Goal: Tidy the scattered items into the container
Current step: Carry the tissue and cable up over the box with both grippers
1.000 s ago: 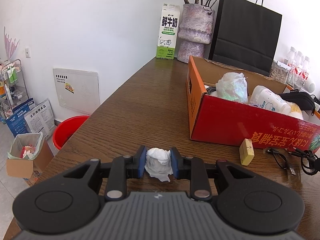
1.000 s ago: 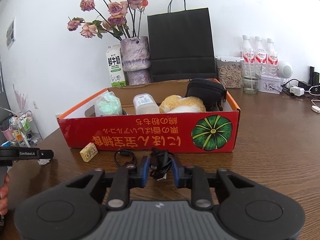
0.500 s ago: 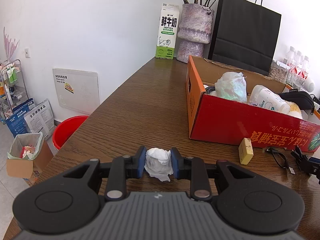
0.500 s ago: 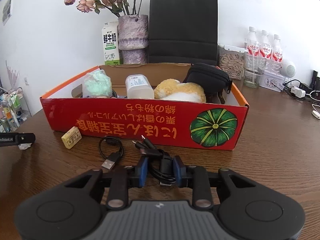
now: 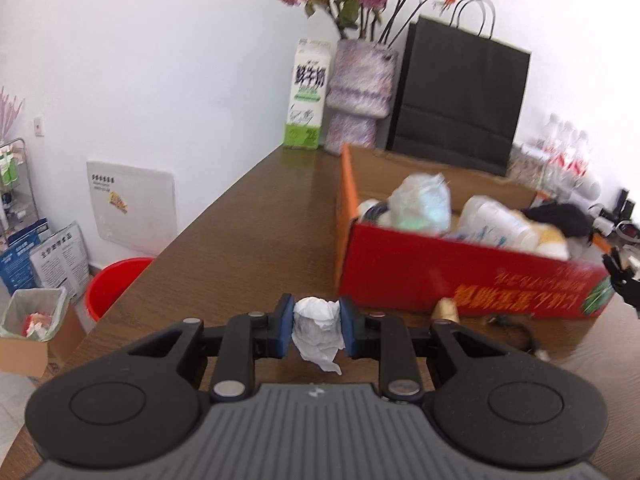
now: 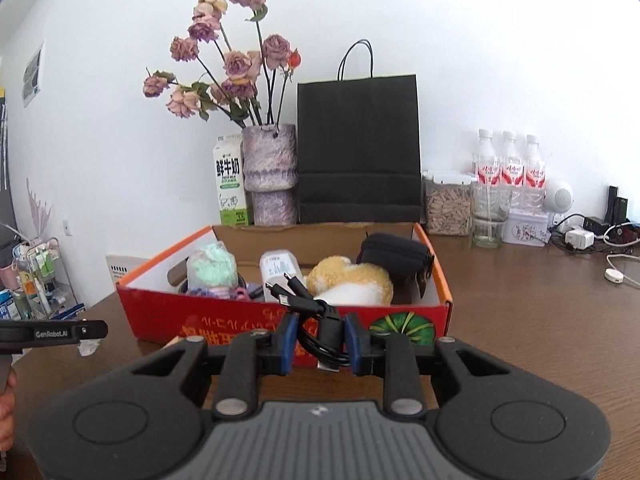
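Right tongs [image 6: 320,338] clamped on coiled black cable [image 6: 322,332], red box [image 6: 280,318] dead ahead at 12 o'clock and nearer this hand; left tongs [image 5: 316,330] pinching crumpled tissue [image 5: 318,330], box at 2 o'clock across bench [image 5: 248,240].

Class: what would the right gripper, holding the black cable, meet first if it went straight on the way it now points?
Probably the red cardboard box: its near wall stands straight ahead of the right gripper, whose jaws are shut on the black cable. The gripper may be high enough to pass over the rim; depth is unclear.
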`<state>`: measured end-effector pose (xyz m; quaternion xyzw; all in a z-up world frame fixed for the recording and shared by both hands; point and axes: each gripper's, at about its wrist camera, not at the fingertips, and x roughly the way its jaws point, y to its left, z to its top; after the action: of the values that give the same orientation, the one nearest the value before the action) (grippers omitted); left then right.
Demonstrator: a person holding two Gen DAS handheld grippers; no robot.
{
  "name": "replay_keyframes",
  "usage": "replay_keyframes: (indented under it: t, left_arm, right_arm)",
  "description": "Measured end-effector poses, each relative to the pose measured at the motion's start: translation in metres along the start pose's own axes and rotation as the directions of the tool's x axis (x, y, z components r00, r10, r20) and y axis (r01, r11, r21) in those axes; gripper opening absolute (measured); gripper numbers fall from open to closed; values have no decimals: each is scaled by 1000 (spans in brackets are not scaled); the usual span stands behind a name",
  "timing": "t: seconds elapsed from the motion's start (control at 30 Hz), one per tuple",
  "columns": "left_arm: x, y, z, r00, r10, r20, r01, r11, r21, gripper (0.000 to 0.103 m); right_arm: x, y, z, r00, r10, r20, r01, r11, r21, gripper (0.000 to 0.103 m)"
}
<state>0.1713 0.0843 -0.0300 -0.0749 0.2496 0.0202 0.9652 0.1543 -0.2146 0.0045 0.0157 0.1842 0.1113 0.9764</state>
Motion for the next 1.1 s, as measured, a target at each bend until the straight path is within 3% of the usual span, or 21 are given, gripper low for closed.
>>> replay_keyframes:
  t: [0.23, 0.43, 0.63, 0.77, 1.1]
  left_arm:
    - [-2, -42, 37, 991, -81, 102, 76, 996, 52, 25]
    - [31, -79, 70, 983, -106, 148, 98, 993, 58, 25]
    - [85, -89, 87, 985, -93, 144, 90, 996, 23, 25]
    - [113, -89, 88, 988, -94, 119, 89, 995, 48, 25]
    - [121, -85, 82, 991, -64, 119, 54, 995, 83, 26]
  right_arm:
    - [20, 1, 39, 997, -19, 73, 20, 1000, -13, 24]
    - [72, 13, 60, 995, -47, 93, 50, 998, -31, 24]
    - [135, 15, 59, 999, -13, 47, 14, 1000, -2, 24]
    - [164, 17, 58, 1000, 4, 14, -3, 1000, -16, 24]
    - [174, 18, 52, 1000, 9, -16, -10, 999, -41, 24]
